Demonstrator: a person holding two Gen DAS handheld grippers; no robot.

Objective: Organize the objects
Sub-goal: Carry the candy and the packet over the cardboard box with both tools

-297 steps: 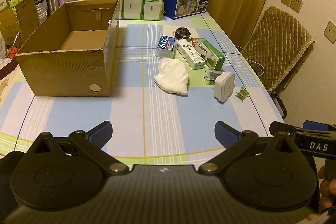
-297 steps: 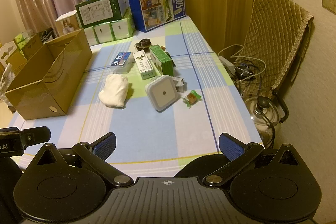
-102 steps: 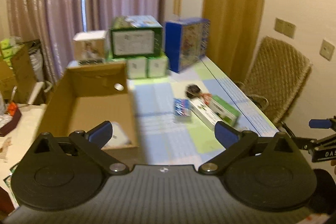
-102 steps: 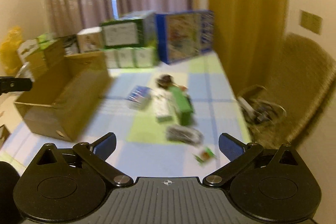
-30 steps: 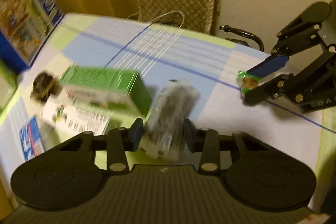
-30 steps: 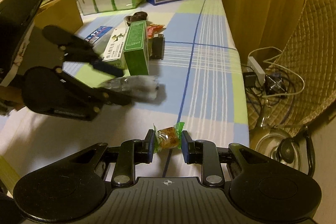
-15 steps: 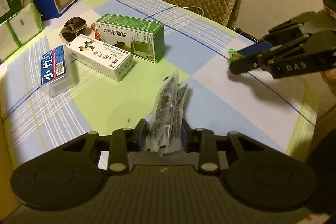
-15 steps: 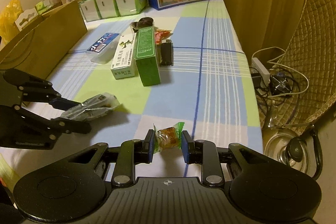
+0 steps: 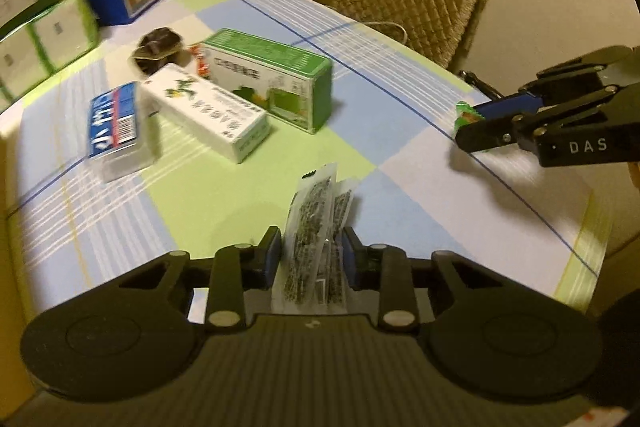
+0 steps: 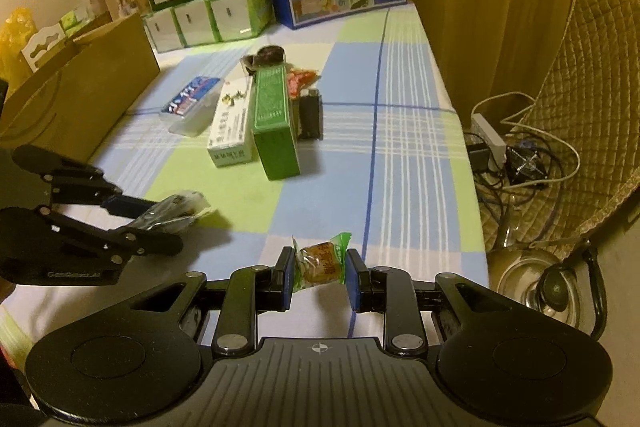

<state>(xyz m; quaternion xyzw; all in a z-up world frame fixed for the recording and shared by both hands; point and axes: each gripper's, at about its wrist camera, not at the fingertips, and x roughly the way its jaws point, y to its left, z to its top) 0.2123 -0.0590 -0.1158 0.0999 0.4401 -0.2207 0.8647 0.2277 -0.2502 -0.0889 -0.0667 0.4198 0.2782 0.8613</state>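
Left gripper (image 9: 308,253) clenched on clear packets (image 9: 318,227), right gripper (image 10: 320,277) pinching wrapped snack (image 10: 322,263), green box (image 10: 274,119) at 12 o'clock

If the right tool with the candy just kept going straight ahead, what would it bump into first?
Probably the green box: it lies nearly straight ahead of the right tool, with only bare tablecloth between. Depth is uncertain; it could pass just beside it.
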